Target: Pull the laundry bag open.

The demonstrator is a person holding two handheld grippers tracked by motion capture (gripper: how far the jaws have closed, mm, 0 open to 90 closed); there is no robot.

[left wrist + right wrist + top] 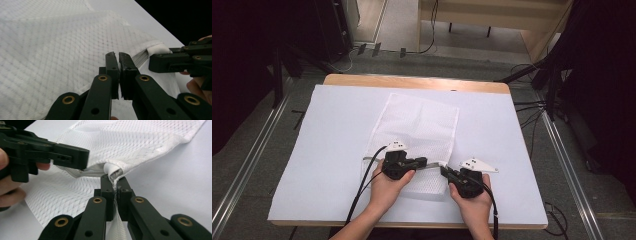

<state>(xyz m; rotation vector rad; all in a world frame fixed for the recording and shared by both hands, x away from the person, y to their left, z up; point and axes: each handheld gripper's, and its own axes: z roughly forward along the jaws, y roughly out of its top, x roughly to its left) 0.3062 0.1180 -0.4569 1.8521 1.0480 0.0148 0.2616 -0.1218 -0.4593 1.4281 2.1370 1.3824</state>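
A white mesh bag point(422, 125) lies flat in the middle of the white-covered table. Its near zippered edge point(434, 164) is lifted off the surface between the two grippers. My left gripper point(424, 161) is shut on that edge, with a sliver of white fabric between its jaws point(118, 56). My right gripper point(443, 170) is shut on the edge's thick corner fold point(113, 180), a short way to the right. The mesh point(50, 50) spreads away beyond the left jaws. In the right gripper view the left gripper point(72, 156) reaches in from the left, over the mesh point(130, 140).
A white sheet point(337, 130) covers the wooden table point(412, 80). Black cables trail from both grippers over the near edge. Metal rails and floor cables flank the table, with dark stands at the back corners.
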